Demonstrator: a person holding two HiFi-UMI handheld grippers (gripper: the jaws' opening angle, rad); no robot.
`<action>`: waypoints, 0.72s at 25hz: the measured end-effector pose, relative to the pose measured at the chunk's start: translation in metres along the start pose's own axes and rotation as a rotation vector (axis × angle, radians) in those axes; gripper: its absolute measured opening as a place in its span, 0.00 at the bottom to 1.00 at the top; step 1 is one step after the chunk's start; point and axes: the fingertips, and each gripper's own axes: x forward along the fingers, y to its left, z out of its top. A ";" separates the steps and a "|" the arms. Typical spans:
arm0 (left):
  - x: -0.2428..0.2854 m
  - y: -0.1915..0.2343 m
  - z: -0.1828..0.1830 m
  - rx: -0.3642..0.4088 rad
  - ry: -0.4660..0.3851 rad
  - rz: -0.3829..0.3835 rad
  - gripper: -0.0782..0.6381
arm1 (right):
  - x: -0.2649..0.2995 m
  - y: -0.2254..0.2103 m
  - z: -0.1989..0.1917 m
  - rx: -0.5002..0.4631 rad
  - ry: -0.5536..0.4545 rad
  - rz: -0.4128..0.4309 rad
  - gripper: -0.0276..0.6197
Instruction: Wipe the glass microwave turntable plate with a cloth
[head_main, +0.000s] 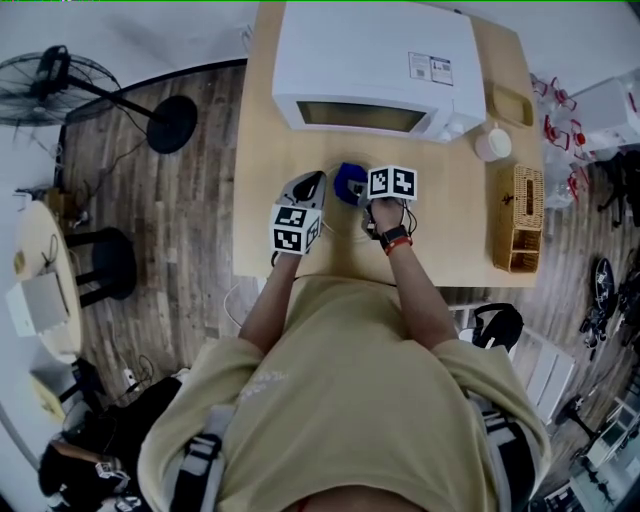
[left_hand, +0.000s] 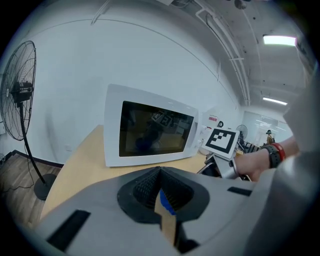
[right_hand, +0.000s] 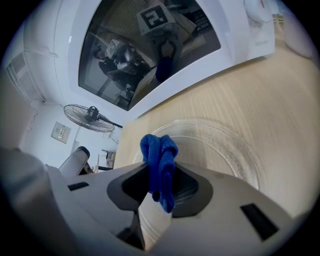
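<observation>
Blue cloth (right_hand: 159, 155) is clamped in the right gripper (right_hand: 160, 182), bunched into a fold that stands out past the jaws. The glass turntable plate (right_hand: 225, 145) lies flat on the wooden table (head_main: 455, 235), just near of the closed microwave (head_main: 375, 60) and directly ahead of the cloth. The left gripper (left_hand: 160, 177) sits to the left with its jaws together.

Procedure, as we judge it:
- Lower the cloth until the fold, not the jaw tips, bears on the glass.
- Work in overlapping arcs from the centre out to the rim.
- Keep pressure light. A loose plate on a smooth tabletop will likely slide or turn, so we would steady its left edge with the left gripper.

Limits of view:
- We cannot make out the clear plate in the head view.
- A blue sliver shows in the gap below the left jaws. We cannot tell whether the plate's edge is pinched there.
- The right gripper's body cuts off the plate's near part.
- We cannot tell whether the cloth touches the glass.
</observation>
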 end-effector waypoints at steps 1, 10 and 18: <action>0.001 -0.002 -0.001 0.001 0.002 -0.002 0.13 | -0.002 -0.003 0.000 0.004 -0.003 -0.003 0.22; 0.007 -0.015 -0.002 0.002 0.004 -0.022 0.13 | -0.026 -0.028 0.001 0.052 -0.041 -0.028 0.23; 0.009 -0.020 -0.006 0.001 0.015 -0.032 0.13 | -0.045 -0.049 0.004 0.064 -0.044 -0.055 0.23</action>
